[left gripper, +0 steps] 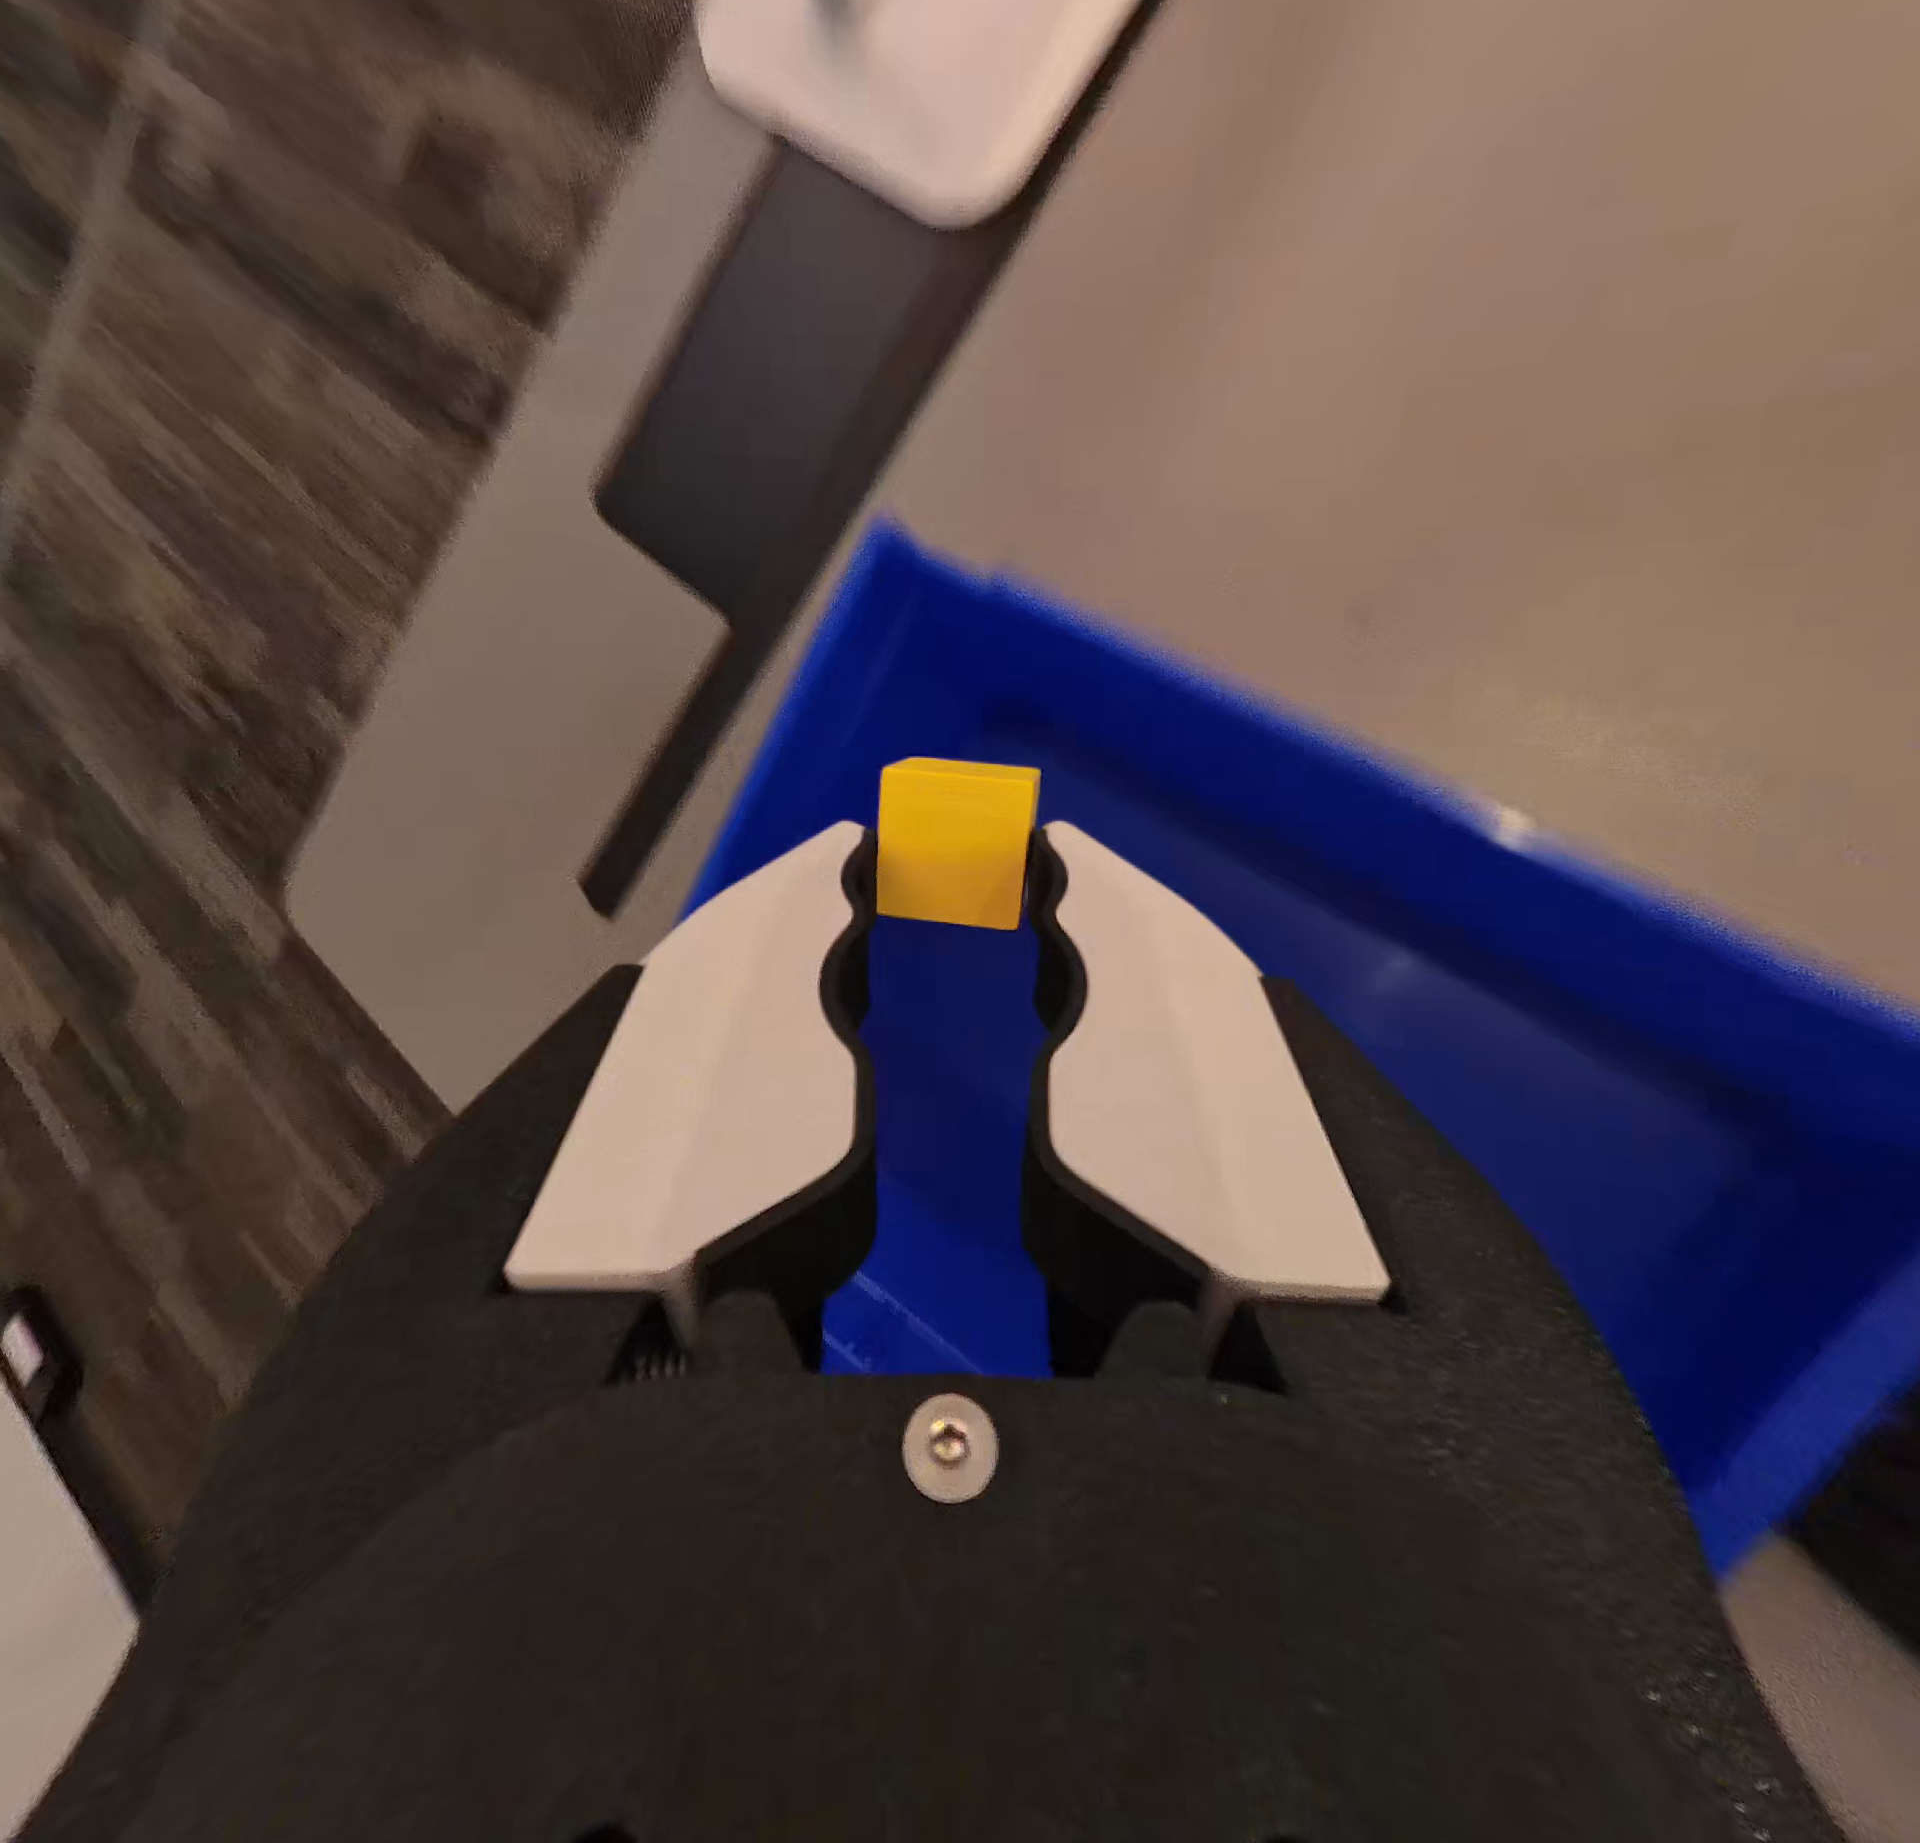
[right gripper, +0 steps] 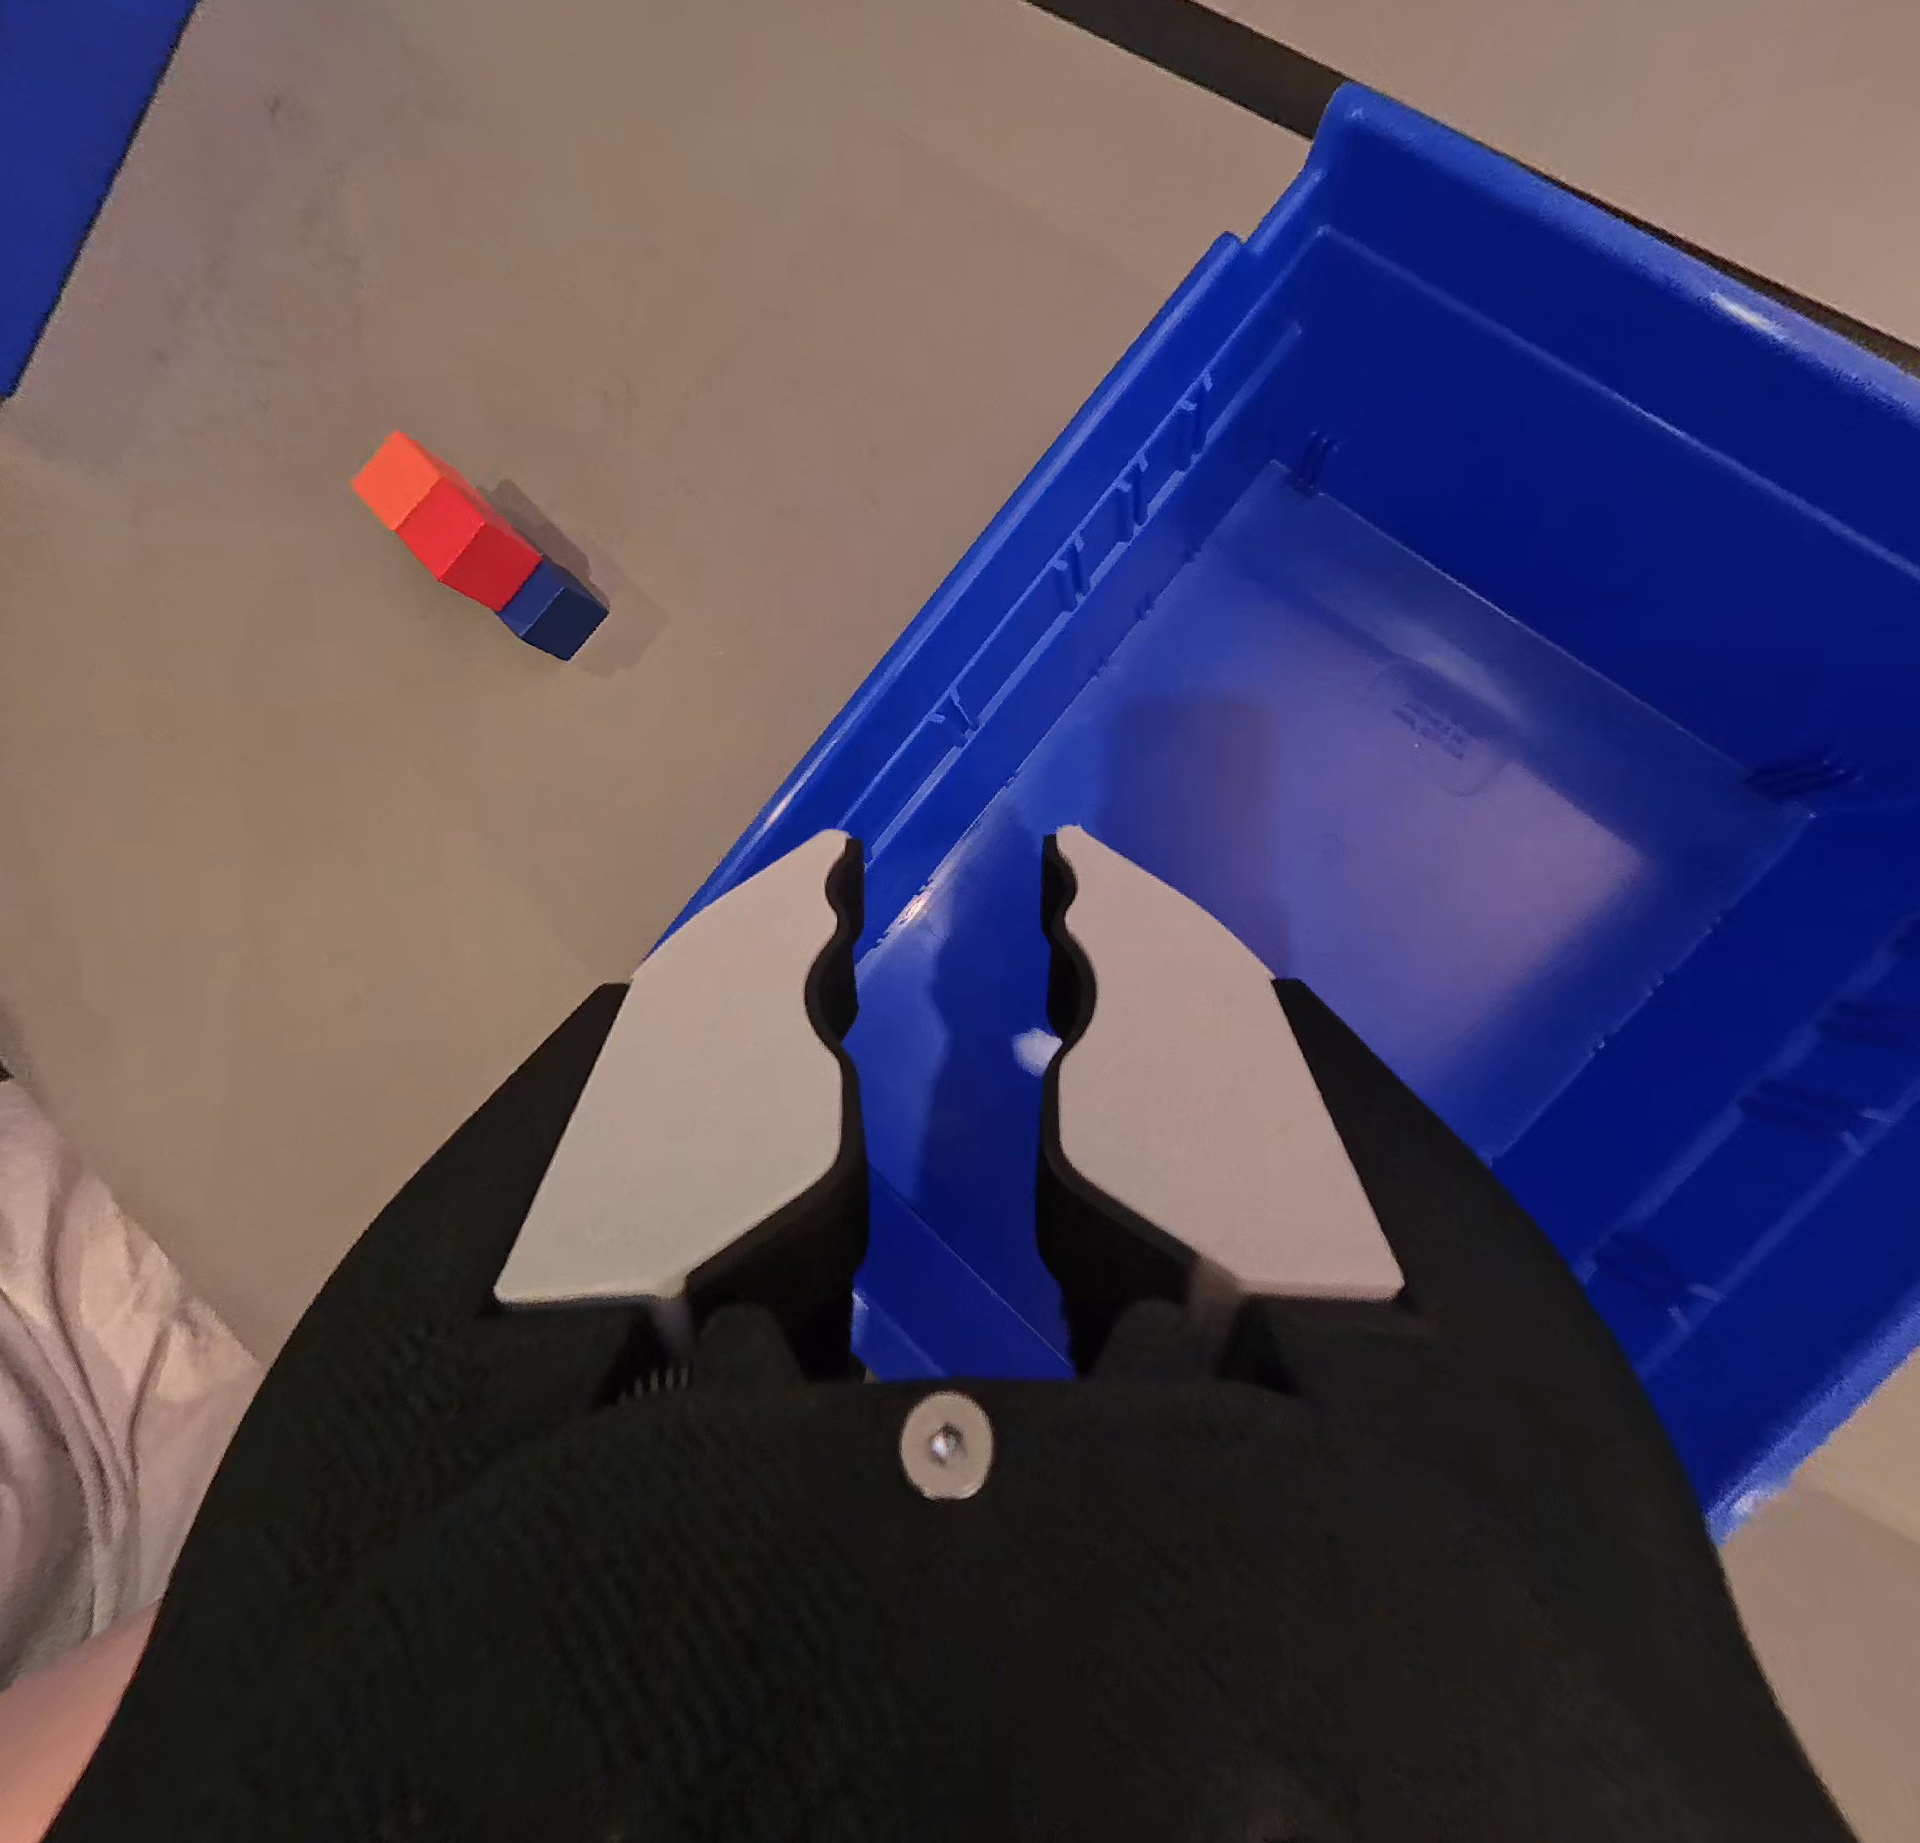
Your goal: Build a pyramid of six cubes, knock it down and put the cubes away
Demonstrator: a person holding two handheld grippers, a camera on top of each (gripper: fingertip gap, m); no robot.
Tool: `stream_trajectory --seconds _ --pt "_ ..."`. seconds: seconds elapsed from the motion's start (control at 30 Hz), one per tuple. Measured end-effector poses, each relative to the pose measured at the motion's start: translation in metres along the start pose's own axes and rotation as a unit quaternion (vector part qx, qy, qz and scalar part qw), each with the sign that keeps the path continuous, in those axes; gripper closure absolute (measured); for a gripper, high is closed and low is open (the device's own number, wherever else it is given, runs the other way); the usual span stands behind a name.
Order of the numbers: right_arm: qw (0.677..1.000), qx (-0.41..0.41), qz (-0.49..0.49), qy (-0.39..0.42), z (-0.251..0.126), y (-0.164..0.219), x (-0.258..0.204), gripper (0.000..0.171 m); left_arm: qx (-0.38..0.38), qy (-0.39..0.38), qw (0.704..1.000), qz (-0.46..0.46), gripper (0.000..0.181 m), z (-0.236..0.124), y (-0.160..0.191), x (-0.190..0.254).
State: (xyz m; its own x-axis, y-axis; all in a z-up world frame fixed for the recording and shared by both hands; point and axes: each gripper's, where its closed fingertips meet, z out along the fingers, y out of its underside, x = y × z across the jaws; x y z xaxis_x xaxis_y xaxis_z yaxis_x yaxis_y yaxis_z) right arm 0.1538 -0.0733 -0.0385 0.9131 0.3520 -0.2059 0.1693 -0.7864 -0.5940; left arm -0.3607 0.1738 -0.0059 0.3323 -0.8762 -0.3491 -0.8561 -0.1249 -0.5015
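While the left gripper hangs over a blue bin, its jaws are pinched on a yellow cube, held right at the tips by two opposite side faces. Cube sits square, top face level with the tip ends, about half of it sticking out past them. That view is motion-blurred, so I can't tell whether other cubes are in this bin.

Right gripper is over the near corner of a second blue bin. Jaws are parted to a narrow gap, nothing between them. The part of that bin's floor in view is bare.

On the desk, well left of that bin: three cubes in a touching row, orange cube, red cube, dark blue cube. No second layer on them. Judgement: that row looks like a pyramid base, with yellow going on next; could equally be the put-away stage.

Handling, as a guess: cubes look small, rigid, light, with smooth faces. Little squeeze needed, but slippery if gripped on an edge. Take them flat-on across two parallel faces, centred, as the yellow one is. In the row, the orange and dark blue ones have free outer faces; the red one is boxed in along the row, so grip it across the row.

Risk: a nudge on placement shifts the loose row.
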Motion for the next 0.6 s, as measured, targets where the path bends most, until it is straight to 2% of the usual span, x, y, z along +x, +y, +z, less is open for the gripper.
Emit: stream_trajectory --seconds 0.07,0.13,0.27,0.4,0.6 --pt "1.0 0.003 -0.003 -0.001 -0.001 -0.002 -0.002 0.137 0.042 0.002 0.999 0.005 0.153 -0.036 -0.05 0.014" --pt "1.0 0.003 -0.008 -0.003 -0.002 -0.002 -0.004 0.137 0.063 0.037 0.997 0.032 0.153 -0.055 -0.096 0.054" --pt "1.0 0.001 -0.018 -0.006 -0.002 -0.002 -0.01 0.138 0.089 0.117 0.98 0.131 0.153 -0.048 -0.165 0.157" --pt "0.999 0.004 -0.03 -0.013 -0.004 -0.003 -0.017 0.137 0.065 0.176 0.966 0.179 0.153 -0.005 -0.192 0.233" --pt "0.999 0.007 -0.041 -0.027 -0.006 -0.004 -0.024 0.137 -0.002 0.181 0.952 0.247 0.153 0.055 -0.197 0.286"
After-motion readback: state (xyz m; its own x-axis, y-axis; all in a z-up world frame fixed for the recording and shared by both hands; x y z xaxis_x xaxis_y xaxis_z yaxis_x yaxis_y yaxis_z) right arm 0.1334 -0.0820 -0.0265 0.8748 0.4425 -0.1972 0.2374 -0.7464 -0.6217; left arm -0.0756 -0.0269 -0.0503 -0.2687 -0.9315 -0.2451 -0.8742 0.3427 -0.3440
